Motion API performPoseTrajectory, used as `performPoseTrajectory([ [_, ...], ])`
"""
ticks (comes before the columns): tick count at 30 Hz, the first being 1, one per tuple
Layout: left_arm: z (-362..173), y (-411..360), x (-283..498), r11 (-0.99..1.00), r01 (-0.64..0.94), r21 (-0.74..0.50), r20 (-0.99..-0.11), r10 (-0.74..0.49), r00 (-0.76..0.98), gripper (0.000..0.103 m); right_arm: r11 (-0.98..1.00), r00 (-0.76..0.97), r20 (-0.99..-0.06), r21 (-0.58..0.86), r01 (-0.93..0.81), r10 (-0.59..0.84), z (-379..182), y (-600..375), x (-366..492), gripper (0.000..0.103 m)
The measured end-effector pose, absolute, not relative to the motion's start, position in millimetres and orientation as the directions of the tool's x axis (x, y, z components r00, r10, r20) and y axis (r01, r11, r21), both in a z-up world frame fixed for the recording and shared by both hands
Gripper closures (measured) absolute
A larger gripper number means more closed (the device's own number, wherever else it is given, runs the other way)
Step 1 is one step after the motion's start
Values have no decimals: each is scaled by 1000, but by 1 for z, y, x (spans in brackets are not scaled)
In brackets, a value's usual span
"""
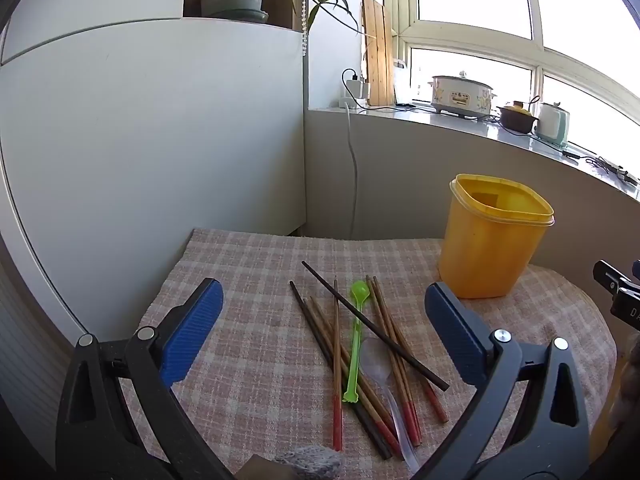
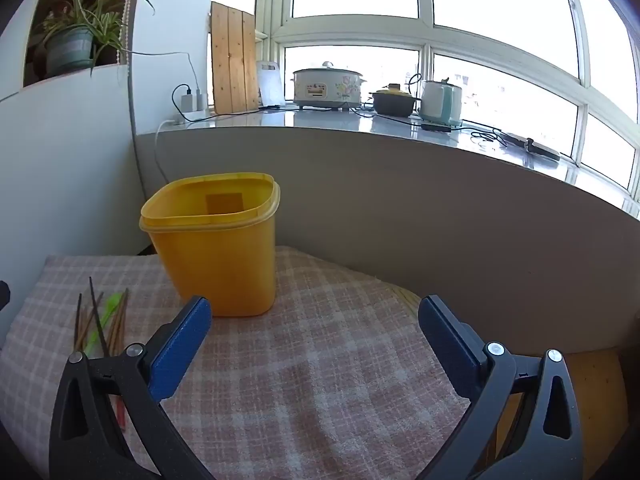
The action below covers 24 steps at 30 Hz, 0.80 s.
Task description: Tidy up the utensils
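Note:
Several brown and black chopsticks lie in a loose pile on the checked cloth, with a green plastic spoon and a clear spoon among them. My left gripper hovers open just above the pile, nothing between its blue pads. A yellow tub stands upright behind and to the right of the pile. In the right wrist view the yellow tub is ahead and left of my right gripper, which is open and empty. The chopsticks and green spoon show at the left edge.
A white cabinet rises to the left of the table, a grey wall right behind it. The windowsill above holds a slow cooker, a dark pot and a kettle. The cloth's right edge exposes bare wood.

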<state>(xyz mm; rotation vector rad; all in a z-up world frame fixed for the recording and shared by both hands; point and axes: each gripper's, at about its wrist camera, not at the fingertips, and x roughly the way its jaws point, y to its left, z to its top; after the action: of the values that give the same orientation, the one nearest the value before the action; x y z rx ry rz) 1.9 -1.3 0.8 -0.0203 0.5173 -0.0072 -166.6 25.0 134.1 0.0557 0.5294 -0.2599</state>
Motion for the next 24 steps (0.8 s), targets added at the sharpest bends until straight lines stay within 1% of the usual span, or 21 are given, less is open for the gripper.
performPoseTrajectory([
  [3,1,-3,4,1000,7,-16,-495,-14,869,1,969,832,-511,-10,245,-216,133,23,-165,1],
  [4,-6,0,0,1000,2,-17,-492,-10,870,1,971,832,-512,-10,240,-211,132,22,-163,1],
  [5,-7,1,1,1000,1,-18,-492,-10,870,1,971,838,-508,13,238,-199,134,13,-163,1],
  [9,-7,0,0,1000,1,-16,-490,-9,872,1,968,842,-485,-45,246,-236,137,29,-167,1],
  [24,-7,0,-1,1000,-7,-23,-486,-5,874,1,969,841,-489,-44,242,-232,135,30,-166,1],
])
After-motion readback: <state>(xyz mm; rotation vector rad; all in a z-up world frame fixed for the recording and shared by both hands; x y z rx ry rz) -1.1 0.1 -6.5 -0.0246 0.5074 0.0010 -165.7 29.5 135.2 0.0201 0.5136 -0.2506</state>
